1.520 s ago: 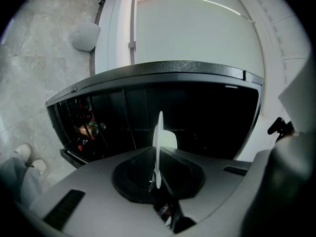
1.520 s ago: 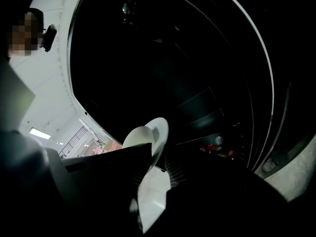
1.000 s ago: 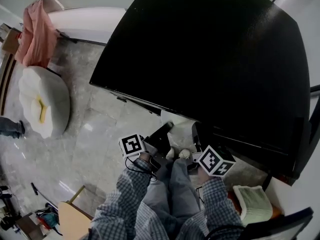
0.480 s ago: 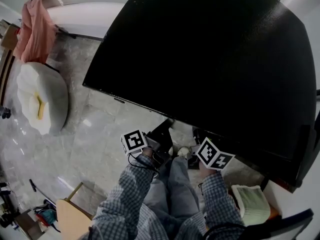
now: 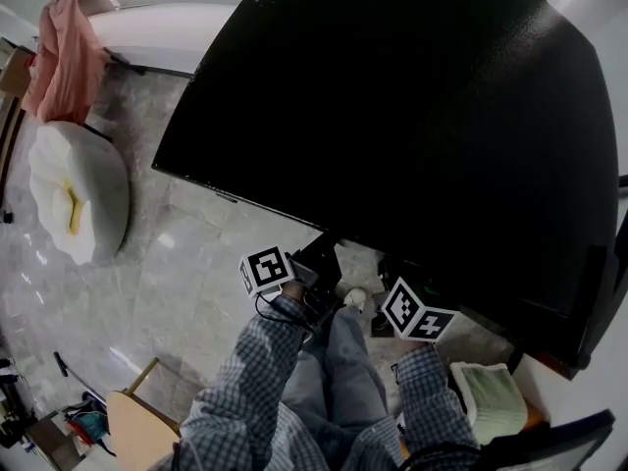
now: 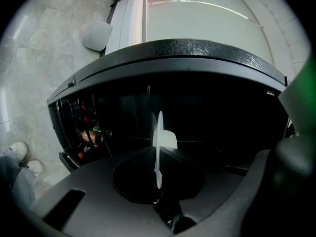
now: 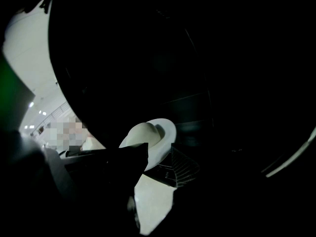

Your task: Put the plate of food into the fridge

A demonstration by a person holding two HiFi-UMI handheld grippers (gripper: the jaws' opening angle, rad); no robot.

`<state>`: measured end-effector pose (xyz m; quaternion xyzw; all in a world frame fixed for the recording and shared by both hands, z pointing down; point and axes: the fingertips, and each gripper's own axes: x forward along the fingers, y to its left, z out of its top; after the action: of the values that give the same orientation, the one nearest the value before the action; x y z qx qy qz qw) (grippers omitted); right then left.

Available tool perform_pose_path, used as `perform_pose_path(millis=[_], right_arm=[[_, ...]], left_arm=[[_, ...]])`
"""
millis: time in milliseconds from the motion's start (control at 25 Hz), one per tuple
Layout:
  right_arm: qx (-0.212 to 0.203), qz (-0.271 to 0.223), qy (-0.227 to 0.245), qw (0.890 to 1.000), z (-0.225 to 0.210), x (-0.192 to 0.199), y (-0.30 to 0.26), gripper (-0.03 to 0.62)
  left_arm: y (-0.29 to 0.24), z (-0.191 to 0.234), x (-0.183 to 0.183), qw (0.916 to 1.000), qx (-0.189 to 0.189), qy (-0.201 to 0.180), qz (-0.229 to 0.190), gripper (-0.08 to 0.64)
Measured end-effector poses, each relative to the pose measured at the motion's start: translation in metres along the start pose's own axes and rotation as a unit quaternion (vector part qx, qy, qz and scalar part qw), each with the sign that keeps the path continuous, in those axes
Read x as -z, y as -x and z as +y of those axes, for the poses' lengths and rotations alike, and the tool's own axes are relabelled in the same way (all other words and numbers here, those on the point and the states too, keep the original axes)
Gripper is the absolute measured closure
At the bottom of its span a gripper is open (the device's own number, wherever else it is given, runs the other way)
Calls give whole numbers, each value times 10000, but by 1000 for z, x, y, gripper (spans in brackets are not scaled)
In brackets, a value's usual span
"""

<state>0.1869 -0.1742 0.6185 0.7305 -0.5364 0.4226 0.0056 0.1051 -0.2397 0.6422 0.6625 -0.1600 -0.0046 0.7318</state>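
Observation:
A white plate (image 6: pixel 159 127) with a pale bun (image 6: pixel 167 138) on it shows edge-on in the left gripper view. My left gripper (image 6: pixel 157 181) is shut on its near rim. In the right gripper view the same plate (image 7: pixel 160 142) and bun (image 7: pixel 140 132) lie just past the dark tip of my right gripper (image 7: pixel 148 181). Its jaws are opening, and the plate rim sits at the dark left jaw. The black fridge (image 5: pixel 412 116) fills the head view; its dark inside (image 6: pixel 207 117) lies right behind the plate. Both grippers (image 5: pixel 329 258) (image 5: pixel 378 314) reach under its edge, where the plate is hidden.
Cans and bottles (image 6: pixel 89 135) stand in the fridge's left shelf. A wire rack (image 7: pixel 185 169) shows below the plate. On the marble floor lie a white cushion (image 5: pixel 69 204) and a wooden board (image 5: pixel 142 425). A pale folded thing (image 5: pixel 491 395) lies at the right.
Both marker cubes have crept slightly forward toward the fridge, the left one most. The fridge now looms a bit larger in the head view.

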Motion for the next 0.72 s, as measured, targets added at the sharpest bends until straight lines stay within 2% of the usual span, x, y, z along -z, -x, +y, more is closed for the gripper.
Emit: perform_pose_path(millis=[80,120,160,240,320,360,480,560,640,720], right_arm=[[-14,79,763,9971,8,3,6,466],[-39,133,1271,9918,13,4,9,466],[-70,186,1814,9832,20,5,11,466],[-147,279,2832,9585,35,9,13,466],[-248,370,3756,9257,51,16,13,466],[-293,427,4228,9048,56,22,13,466],[-353,592,5518,8311,65,37,6,466],[-287,675,6121,7874,66,43,0,466],[-170,744,6476,7582,65,47,-5,466],[-67,804,6672,7405,62,50,-9,468]], left_arm=[[-2,1,-1,10000,-31,-17,4,537],[-4,1,0,10000,-40,-18,11,537],[-5,1,0,10000,-50,-23,20,537],[-7,2,0,10000,-72,-47,37,537],[-7,3,-1,9999,-81,-68,57,537],[-7,3,-1,9999,-84,-75,67,537],[-10,2,-2,9999,-72,-85,86,537],[-13,1,-3,9999,-31,-80,81,537],[-12,2,-4,9999,-87,-97,77,537],[-12,3,-3,9999,-114,-94,77,537]])
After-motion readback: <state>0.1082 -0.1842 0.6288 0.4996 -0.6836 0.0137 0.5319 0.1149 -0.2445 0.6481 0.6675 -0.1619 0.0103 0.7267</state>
